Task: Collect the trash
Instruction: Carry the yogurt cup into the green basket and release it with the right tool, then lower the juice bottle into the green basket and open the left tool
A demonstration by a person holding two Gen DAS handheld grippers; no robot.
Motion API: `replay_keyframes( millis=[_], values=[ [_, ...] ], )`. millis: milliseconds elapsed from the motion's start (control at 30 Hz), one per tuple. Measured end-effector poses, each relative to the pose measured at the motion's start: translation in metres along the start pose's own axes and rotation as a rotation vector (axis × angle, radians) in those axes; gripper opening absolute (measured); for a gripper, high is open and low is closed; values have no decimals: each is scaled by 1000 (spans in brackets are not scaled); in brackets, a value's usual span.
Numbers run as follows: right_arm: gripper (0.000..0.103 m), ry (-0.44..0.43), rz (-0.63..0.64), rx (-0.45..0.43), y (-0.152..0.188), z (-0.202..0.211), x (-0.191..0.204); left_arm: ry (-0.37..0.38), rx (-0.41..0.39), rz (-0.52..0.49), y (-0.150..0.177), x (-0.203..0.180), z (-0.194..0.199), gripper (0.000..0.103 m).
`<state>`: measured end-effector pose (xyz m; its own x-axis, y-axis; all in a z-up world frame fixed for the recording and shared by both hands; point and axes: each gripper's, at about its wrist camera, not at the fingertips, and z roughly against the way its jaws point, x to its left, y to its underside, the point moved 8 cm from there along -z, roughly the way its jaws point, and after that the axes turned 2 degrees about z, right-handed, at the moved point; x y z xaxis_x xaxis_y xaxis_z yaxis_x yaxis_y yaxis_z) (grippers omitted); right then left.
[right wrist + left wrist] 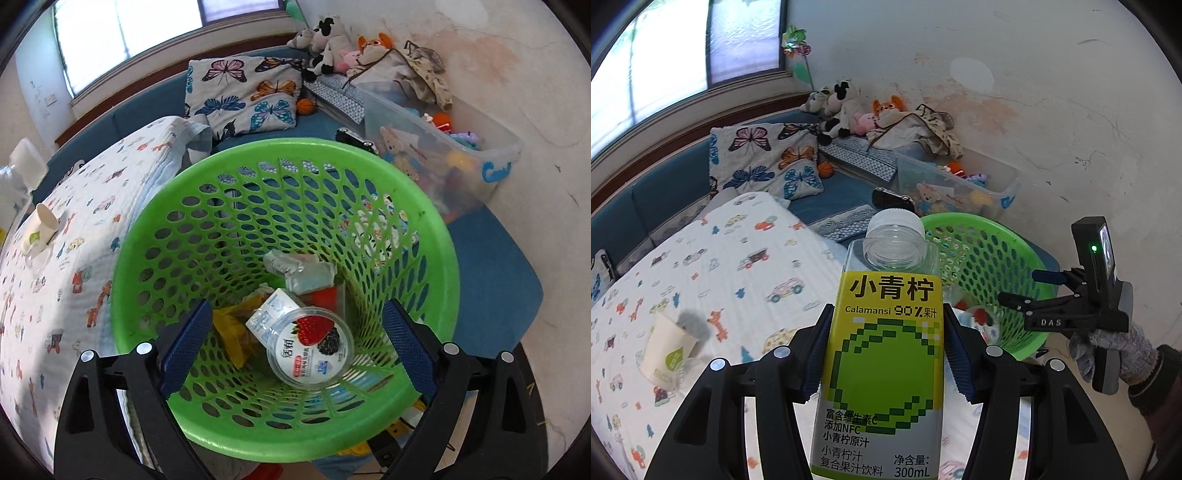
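Left gripper (886, 354) jaws clench bottle (882, 369) | right gripper (295, 347) jaws released, empty | carry bottle over basket (155, 206) ahead-right of your jaws, then release.

The bed has a white blanket (713, 266) with little cars and animals on it. A paper cup (38, 229) lies tipped on its side on the blanket. The green basket (147, 236) sits just beside the blanket, on the blue cover (491, 251), near a butterfly pillow (243, 96).

Juice bottle (886, 354) between left fingers (816, 354)
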<state>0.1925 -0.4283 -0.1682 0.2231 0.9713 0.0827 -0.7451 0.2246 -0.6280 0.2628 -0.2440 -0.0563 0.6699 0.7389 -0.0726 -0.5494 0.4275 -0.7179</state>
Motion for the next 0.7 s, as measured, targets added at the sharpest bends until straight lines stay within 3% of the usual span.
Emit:
replay_keyframes(
  millis=[700],
  values=[
    [92,6,-17,-95,20,62,-22,34,113,-81,-14,-62,-82,54]
  ],
)
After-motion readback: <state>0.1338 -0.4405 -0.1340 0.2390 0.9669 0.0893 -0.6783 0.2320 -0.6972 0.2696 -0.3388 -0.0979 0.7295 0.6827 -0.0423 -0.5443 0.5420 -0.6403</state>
